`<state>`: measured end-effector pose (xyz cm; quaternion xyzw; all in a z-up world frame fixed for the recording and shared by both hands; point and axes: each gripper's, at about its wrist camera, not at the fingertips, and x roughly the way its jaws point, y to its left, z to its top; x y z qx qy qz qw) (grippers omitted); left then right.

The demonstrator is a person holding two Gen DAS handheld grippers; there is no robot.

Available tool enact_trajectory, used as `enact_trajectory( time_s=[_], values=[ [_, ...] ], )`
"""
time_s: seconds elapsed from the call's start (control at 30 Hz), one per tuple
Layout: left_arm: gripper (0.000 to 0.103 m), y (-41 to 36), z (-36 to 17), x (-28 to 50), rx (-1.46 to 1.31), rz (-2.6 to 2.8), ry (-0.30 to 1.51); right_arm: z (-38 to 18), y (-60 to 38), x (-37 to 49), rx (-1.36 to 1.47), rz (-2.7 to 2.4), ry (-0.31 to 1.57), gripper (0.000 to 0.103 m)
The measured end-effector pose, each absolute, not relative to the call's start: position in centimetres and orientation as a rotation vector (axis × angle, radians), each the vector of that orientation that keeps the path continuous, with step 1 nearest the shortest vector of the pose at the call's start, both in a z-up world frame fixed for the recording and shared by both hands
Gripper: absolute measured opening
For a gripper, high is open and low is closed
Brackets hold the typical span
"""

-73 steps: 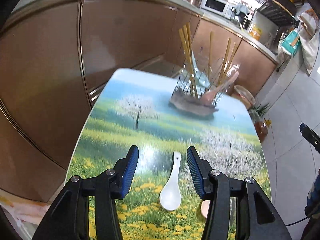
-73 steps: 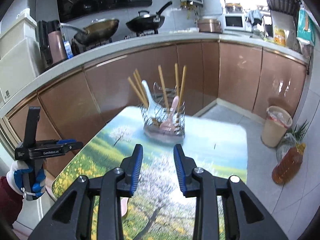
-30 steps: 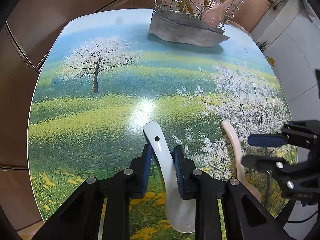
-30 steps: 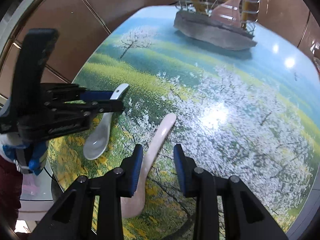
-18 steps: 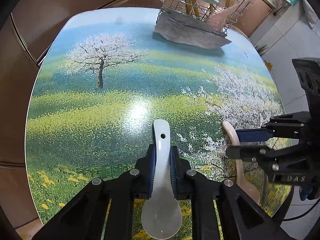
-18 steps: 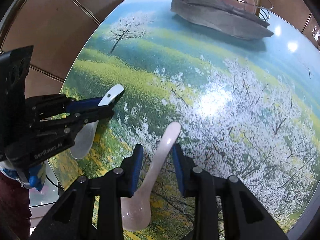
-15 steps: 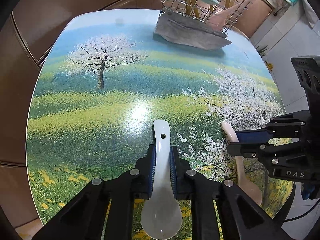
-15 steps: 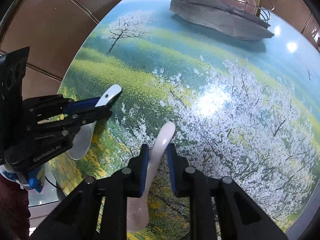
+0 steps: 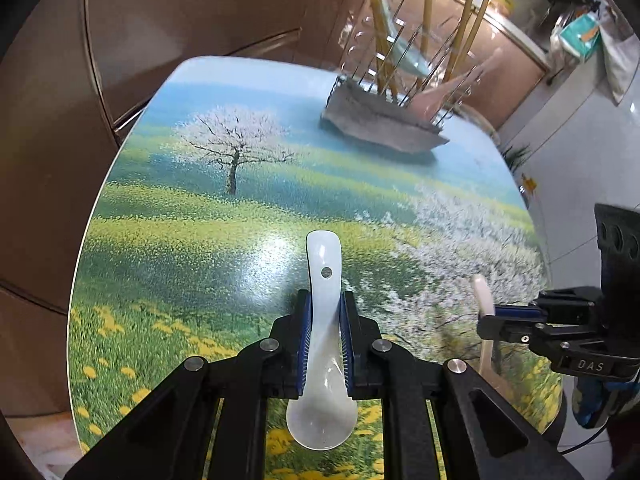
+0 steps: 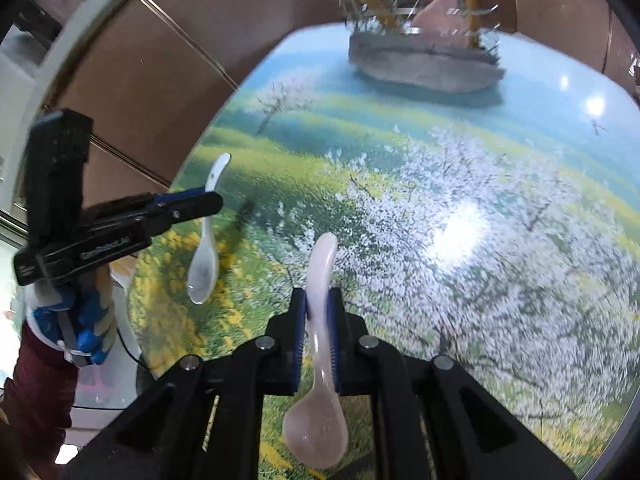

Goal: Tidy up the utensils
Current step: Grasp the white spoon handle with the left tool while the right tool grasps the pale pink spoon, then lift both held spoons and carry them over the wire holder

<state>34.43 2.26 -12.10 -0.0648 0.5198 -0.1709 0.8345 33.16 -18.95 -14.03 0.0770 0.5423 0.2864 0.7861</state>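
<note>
Pinching a glossy white ceramic soup spoon (image 9: 323, 332) by its handle, the left gripper (image 9: 323, 300) had its blue pads pressed against both sides of the stem, with the bowl hanging down toward the camera and the handle tip, pierced by a small hole, pointing away. The spoon hung clear of the rounded tabletop printed with a meadow and blossoming trees (image 9: 192, 216); in the right wrist view it cast a dark shadow on the yellow flowers. The right gripper (image 10: 319, 298) was clamped the same way on a pale pink curved soup spoon (image 10: 318, 360), bowl nearest the camera, handle arching upward and away, also above the table. A gloved hand in blue and white (image 10: 76, 320) with a dark red sleeve held the left tool. At the table's far end stood a wire utensil rack on a grey boat-shaped base (image 9: 380, 120), holding wooden chopsticks (image 9: 428, 8), a pink spoon and a pale bluish one. Brown cabinet doors (image 9: 180, 20) rose behind.
</note>
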Motion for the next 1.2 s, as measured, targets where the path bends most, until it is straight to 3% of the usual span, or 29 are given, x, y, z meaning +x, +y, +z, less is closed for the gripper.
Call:
enact_trajectory(
  time_s=[0.4,1.2],
  values=[
    [0.013,2.3,-9.9,31.3,-0.181,-0.340,1.031,-10.5,-21.7,27.8,0.203,0.609,0.990,0.007],
    [0.013,1.2,-4.4,29.2,-0.238,-0.393,0.907,-4.4,-22.0,25.9,0.119,0.518,0.900,0.007]
  ],
)
